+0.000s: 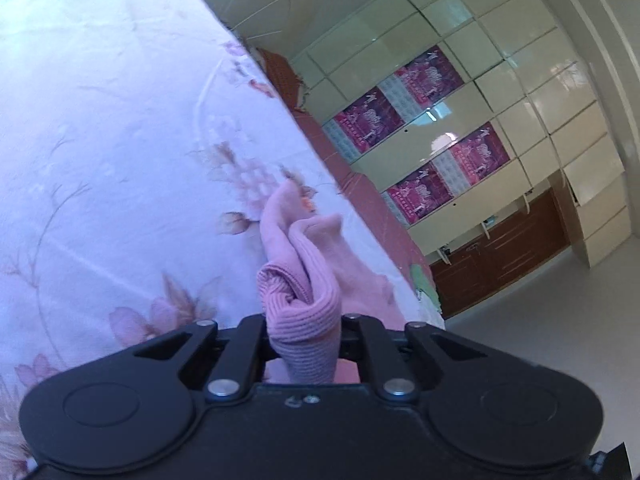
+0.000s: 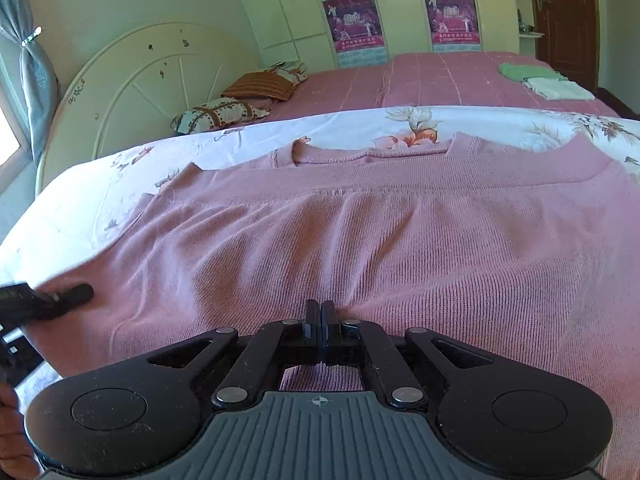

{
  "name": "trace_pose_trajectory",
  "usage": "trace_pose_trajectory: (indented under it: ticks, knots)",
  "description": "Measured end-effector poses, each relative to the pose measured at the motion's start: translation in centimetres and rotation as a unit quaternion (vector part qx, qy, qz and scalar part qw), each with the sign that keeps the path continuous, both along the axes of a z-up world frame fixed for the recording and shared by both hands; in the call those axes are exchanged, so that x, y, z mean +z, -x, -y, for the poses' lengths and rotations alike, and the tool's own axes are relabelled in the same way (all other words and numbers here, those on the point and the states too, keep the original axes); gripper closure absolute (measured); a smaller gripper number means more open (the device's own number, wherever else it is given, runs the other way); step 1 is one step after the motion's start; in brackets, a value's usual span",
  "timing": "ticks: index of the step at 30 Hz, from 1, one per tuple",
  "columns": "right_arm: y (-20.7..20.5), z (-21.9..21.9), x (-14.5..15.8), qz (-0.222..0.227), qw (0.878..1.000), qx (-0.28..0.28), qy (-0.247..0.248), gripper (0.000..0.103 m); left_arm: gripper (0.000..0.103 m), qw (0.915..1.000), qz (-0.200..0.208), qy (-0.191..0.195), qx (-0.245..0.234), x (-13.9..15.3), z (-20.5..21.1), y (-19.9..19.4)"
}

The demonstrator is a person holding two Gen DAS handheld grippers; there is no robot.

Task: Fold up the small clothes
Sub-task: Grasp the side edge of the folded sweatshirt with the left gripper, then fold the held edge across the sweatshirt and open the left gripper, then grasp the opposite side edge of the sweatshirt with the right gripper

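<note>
The pink sweater (image 2: 360, 220) lies spread over the flowered sheet (image 2: 100, 208), reaching away from the right tongs (image 2: 319, 320) toward the far side of the bed. Its collar (image 2: 368, 154) sits at the far end, straight ahead of those tongs, and the body is mostly flat, with soft wrinkles running up from the near hem. No fold shows in this view, so the work looks to be at its start: the piece is laid out but not yet doubled over.

The right tongs are pressed together at the near hem, and the knit puckers right at their tips. They seem to pinch the edge, though the fabric between them is hidden, so that is a judgement.

The left tongs (image 1: 304, 320) clamp a bunched wad of the same pink knit, ribbed like a cuff or hem, and the cloth twists forward from the grip onto the sheet. From the right wrist view, the left tongs (image 2: 60, 296) appear well off to the left, at the sweater's edge.

With both tools holding the near side, a first fold appears ready to begin. What is left, it seems, is every fold and the final placing. Beyond the sweater, far ahead and to the right, a green cloth (image 2: 524, 70) and a white cloth (image 2: 560, 90) lie flat on the pink bedspread (image 2: 420, 80); whether they are finished pieces cannot be told.
</note>
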State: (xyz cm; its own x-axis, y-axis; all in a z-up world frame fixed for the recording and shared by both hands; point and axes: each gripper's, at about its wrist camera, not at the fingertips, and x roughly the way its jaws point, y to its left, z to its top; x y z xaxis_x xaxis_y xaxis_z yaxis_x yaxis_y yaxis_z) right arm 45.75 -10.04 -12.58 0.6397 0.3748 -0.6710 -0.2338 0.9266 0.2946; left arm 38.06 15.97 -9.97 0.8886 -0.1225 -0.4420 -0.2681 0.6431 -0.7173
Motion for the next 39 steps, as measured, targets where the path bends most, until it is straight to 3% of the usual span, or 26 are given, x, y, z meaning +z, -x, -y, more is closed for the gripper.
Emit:
trace_pose_trajectory:
  ticks: [5,7,9,12,15,16,17,18,19,21,22,23,24,26,29,32,34,39]
  knots:
    - [-0.4,0.6,-0.3,0.002,1.0,0.018,-0.008,0.103,0.096,0.9935,0.031,-0.071,-0.083,7.1,7.1,-2.4]
    - [-0.8,1.7,-0.3,-0.007,0.999,0.023,-0.033,0.103,0.096,0.9846,0.041,-0.113,-0.127,9.3,11.6,-3.4]
    - [-0.2,5.1,0.8,0.008,0.996,-0.018,-0.086,0.103,0.096,0.9708,0.045,-0.158,-0.174,10.5,16.8,-4.1]
    - [1.8,13.0,2.5,0.04,0.983,-0.095,-0.149,0.103,0.096,0.9465,0.037,-0.213,-0.24,9.7,24.6,-5.3]
    - [3.6,21.3,3.0,0.041,0.97,-0.142,-0.191,0.102,0.09,0.927,-0.013,-0.216,-0.306,5.0,31.4,-6.8]
    - [4.0,23.5,2.9,0.032,0.967,-0.152,-0.203,0.096,0.086,0.918,-0.041,-0.217,-0.329,3.0,33.4,-7.4]
    - [4.4,25.5,2.7,0.027,0.963,-0.162,-0.213,0.064,0.077,0.9069,-0.074,-0.219,-0.352,1.0,35.3,-7.7]
    - [5.0,27.5,2.7,0.028,0.959,-0.177,-0.218,0.024,0.076,0.8957,-0.097,-0.222,-0.373,-0.2,36.7,-7.4]
    - [5.7,28.9,2.7,0.036,0.956,-0.184,-0.226,0.02,0.075,0.8933,-0.088,-0.227,-0.378,-0.3,37.3,-6.5]
    - [6.6,31.0,2.8,0.037,0.953,-0.176,-0.242,0.025,0.062,0.8962,-0.04,-0.223,-0.381,1.4,36.3,-4.3]
    - [7.0,31.7,2.8,0.038,0.953,-0.17,-0.25,0.031,0.06,0.902,-0.023,-0.218,-0.372,2.3,35.1,-3.5]
    - [7.3,32.3,2.9,0.036,0.951,-0.163,-0.259,0.041,0.048,0.9103,-0.005,-0.212,-0.356,3.3,33.4,-2.9]
    - [7.4,32.7,3.0,0.033,0.95,-0.153,-0.271,0.043,0.041,0.9188,0.01,-0.212,-0.333,4.0,31.6,-2.6]
    - [7.5,32.5,3.0,0.026,0.951,-0.125,-0.282,0.045,0.042,0.9302,0.021,-0.237,-0.28,5.0,28.2,-3.0]
    - [6.5,30.8,3.4,0.019,0.961,-0.082,-0.264,0.046,0.044,0.9354,-0.033,-0.267,-0.23,4.5,24.7,-6.0]
    - [4.9,27.7,2.6,0.007,0.971,-0.062,-0.232,0.047,0.045,0.9307,-0.081,-0.28,-0.221,2.6,23.3,-8.3]
    - [3.8,26.7,1.9,-0.003,0.975,-0.049,-0.216,0.057,0.043,0.9281,-0.113,-0.271,-0.229,1.2,22.2,-8.5]
    - [1.6,24.3,0.2,-0.025,0.989,-0.026,-0.147,0.061,0.04,0.946,-0.11,-0.22,-0.211,-0.3,20.6,-7.1]
